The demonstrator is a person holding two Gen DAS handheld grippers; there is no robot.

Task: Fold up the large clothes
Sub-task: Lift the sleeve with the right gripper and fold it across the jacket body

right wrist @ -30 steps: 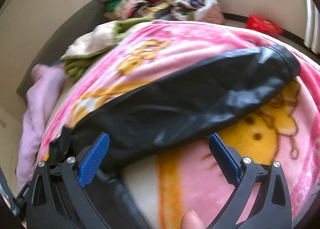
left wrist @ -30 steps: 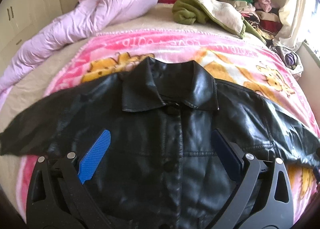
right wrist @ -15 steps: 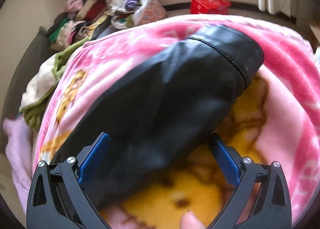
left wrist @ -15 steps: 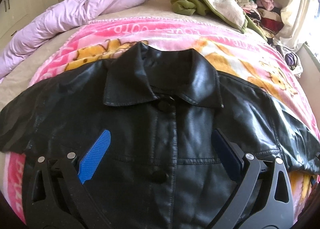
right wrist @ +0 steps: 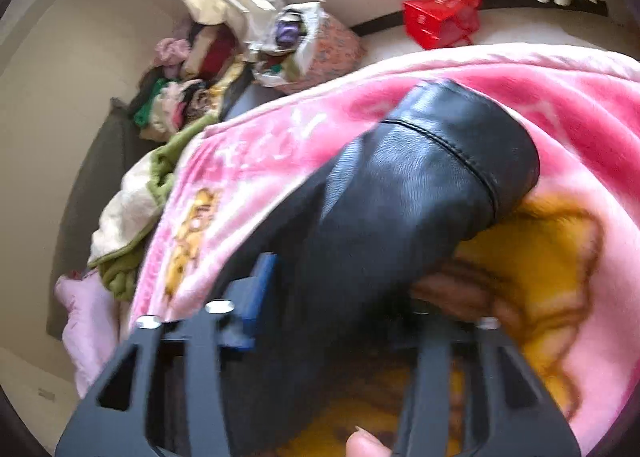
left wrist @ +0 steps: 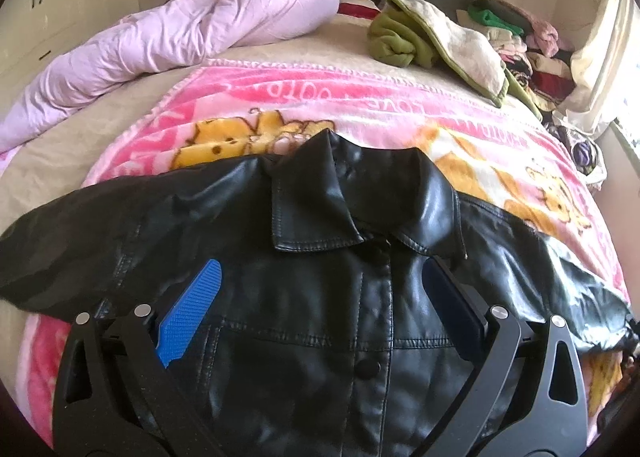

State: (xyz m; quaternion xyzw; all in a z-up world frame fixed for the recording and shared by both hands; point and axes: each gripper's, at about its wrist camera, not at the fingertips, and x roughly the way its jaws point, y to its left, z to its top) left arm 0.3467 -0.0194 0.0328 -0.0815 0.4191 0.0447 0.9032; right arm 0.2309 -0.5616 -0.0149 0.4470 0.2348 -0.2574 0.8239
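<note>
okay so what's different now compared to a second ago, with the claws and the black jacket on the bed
The right claw has slid along the sleeve toward its cuff, rolled, and its jaws have just been closing, the sleeve between them; whether both pads already press is unclear. The left claw drifted a little over the jacket chest, open, holding nothing. The jacket lies spread, buttoned, on the pink blanket as before.

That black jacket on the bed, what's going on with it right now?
A person is starting to fold the black leather jacket, which lies spread face up on a pink cartoon blanket on the bed. The right hand-held gripper has just been closing its jaws around the jacket's sleeve near the cuff. The left hand-held gripper hangs open over the jacket's chest, holding nothing. No fold has been made yet.
</note>
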